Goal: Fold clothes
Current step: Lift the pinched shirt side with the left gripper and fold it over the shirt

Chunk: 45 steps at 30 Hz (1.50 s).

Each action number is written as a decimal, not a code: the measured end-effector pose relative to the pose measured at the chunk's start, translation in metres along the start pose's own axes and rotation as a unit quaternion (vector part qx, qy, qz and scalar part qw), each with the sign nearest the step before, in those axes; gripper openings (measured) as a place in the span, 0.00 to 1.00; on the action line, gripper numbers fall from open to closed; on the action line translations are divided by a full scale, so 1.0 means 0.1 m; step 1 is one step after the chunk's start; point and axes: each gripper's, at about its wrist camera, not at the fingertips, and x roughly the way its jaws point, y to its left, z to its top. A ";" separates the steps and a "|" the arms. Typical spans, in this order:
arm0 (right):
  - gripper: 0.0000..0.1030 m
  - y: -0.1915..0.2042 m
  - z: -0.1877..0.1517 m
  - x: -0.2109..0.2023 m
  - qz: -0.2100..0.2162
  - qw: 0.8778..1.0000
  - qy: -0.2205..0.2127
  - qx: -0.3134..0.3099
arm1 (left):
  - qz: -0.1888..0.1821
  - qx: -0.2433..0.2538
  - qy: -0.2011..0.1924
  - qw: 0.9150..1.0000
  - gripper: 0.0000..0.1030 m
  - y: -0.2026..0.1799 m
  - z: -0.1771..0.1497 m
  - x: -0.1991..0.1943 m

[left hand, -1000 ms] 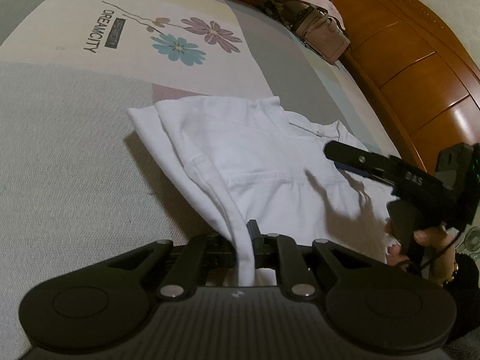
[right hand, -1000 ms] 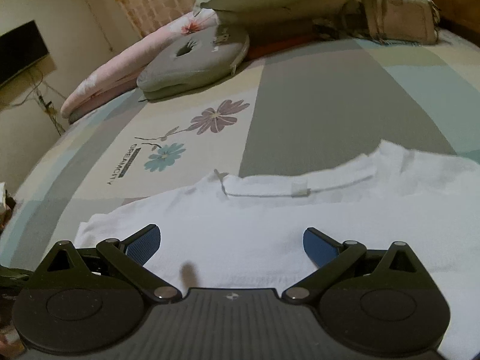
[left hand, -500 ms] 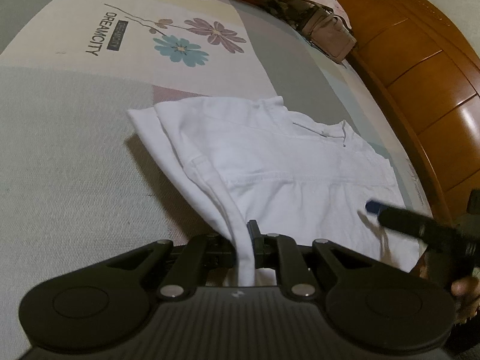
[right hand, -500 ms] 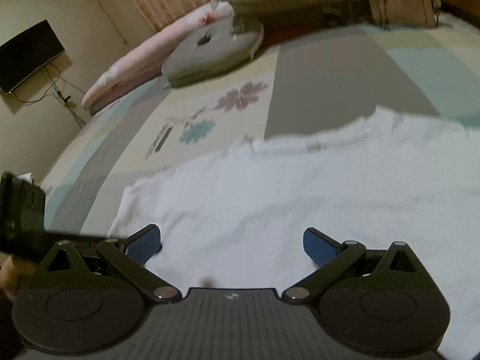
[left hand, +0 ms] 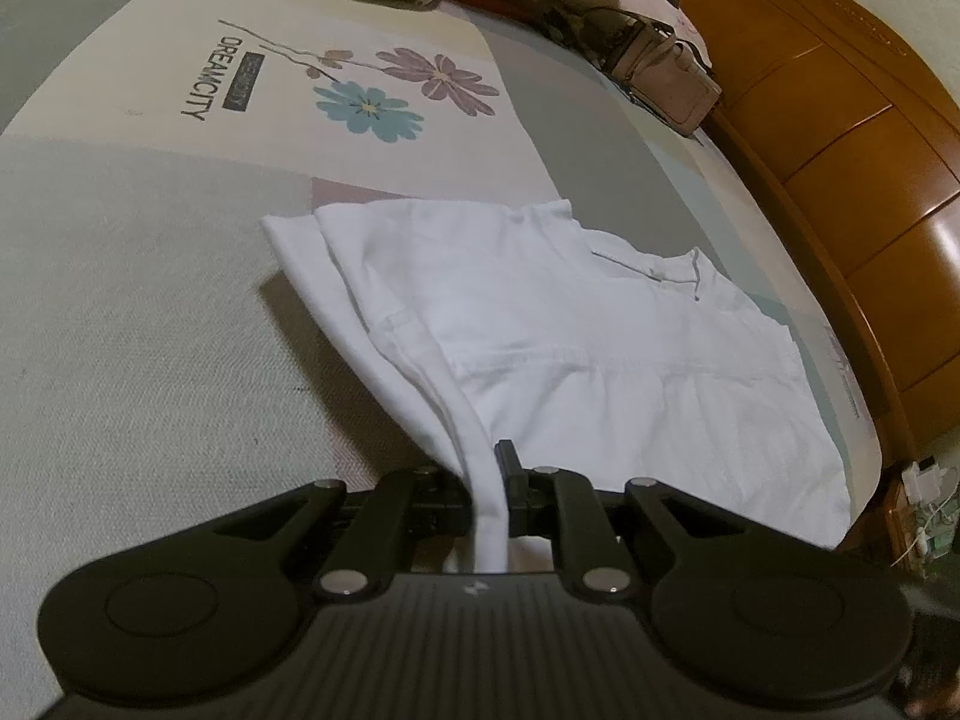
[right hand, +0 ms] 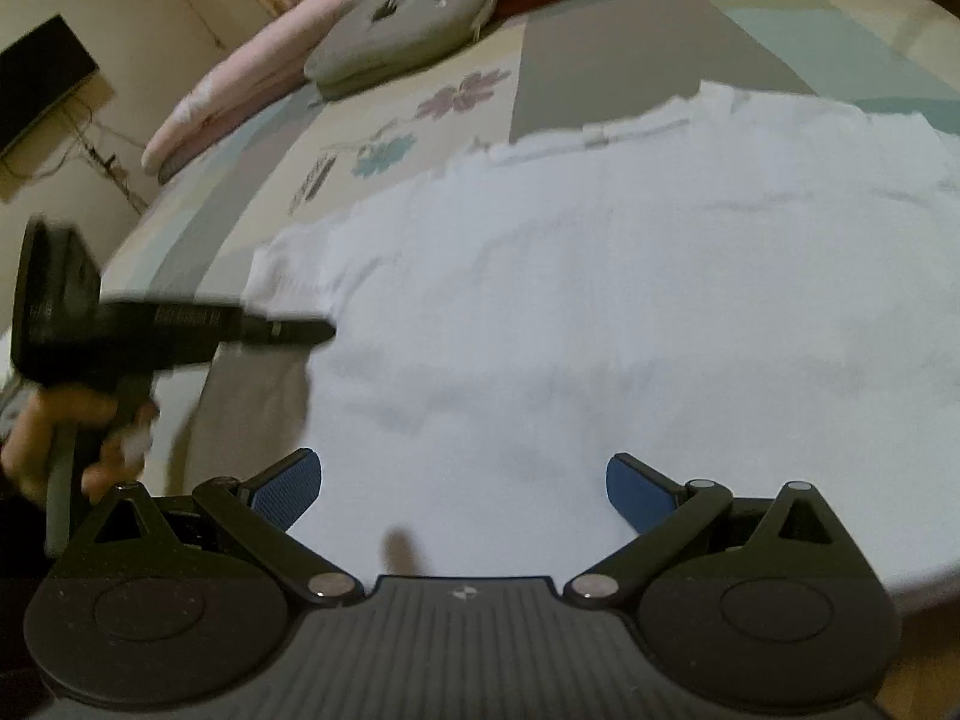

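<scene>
A white shirt [left hand: 570, 324] lies spread on the bed, its collar toward the wooden headboard side. My left gripper [left hand: 489, 480] is shut on a raised fold at the shirt's near edge, the cloth running up between its black fingers. In the right wrist view the same shirt [right hand: 600, 300] fills the middle. My right gripper [right hand: 462, 486] hangs open just above it, blue pads [right hand: 288, 489] wide apart with nothing between them. The left gripper [right hand: 312, 330] shows at that view's left edge, held by a hand [right hand: 36, 432].
The patchwork bedspread [left hand: 150, 330] has a flower print [left hand: 372, 108] beyond the shirt. Pillows [right hand: 396, 30] and a beige handbag [left hand: 660, 90] lie at the far end. A wooden bed frame [left hand: 840, 150] runs along the right. A dark screen [right hand: 42, 78] hangs on the wall.
My right gripper has swept out of the left wrist view toward the shirt's bottom edge. In its own view the shirt has grown larger and the left gripper has come in at the left. The left gripper keeps its grip.
</scene>
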 end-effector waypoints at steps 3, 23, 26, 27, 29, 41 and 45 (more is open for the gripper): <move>1.00 0.03 -0.13 -0.08 -0.004 1.000 0.007 0.003 | 0.006 0.002 -0.003 1.000 0.12 -0.02 -0.01 0.00; 1.00 -0.11 -0.14 -0.46 0.002 0.999 -0.031 0.026 | 0.009 -0.041 0.011 0.999 0.14 0.03 -0.03 -0.09; 1.00 -0.19 -0.11 -0.49 0.008 0.999 -0.038 0.035 | 0.029 -0.050 0.025 0.998 0.08 -0.07 0.03 -0.07; 1.00 -0.21 -0.10 -0.51 0.010 0.998 -0.041 0.037 | 0.037 -0.054 0.031 0.997 0.05 -0.11 0.05 -0.07; 1.00 -0.26 -0.09 -0.56 0.018 0.998 -0.049 0.041 | 0.045 -0.055 0.036 0.997 0.05 -0.19 0.11 -0.09; 1.00 -0.67 -0.07 -0.78 0.050 0.994 -0.079 0.055 | 0.068 -0.005 0.036 0.997 0.05 -0.84 0.36 -0.38; 1.00 -0.80 -0.10 -0.85 0.060 0.993 -0.083 0.057 | 0.066 0.013 0.043 0.997 0.05 -1.14 0.42 -0.37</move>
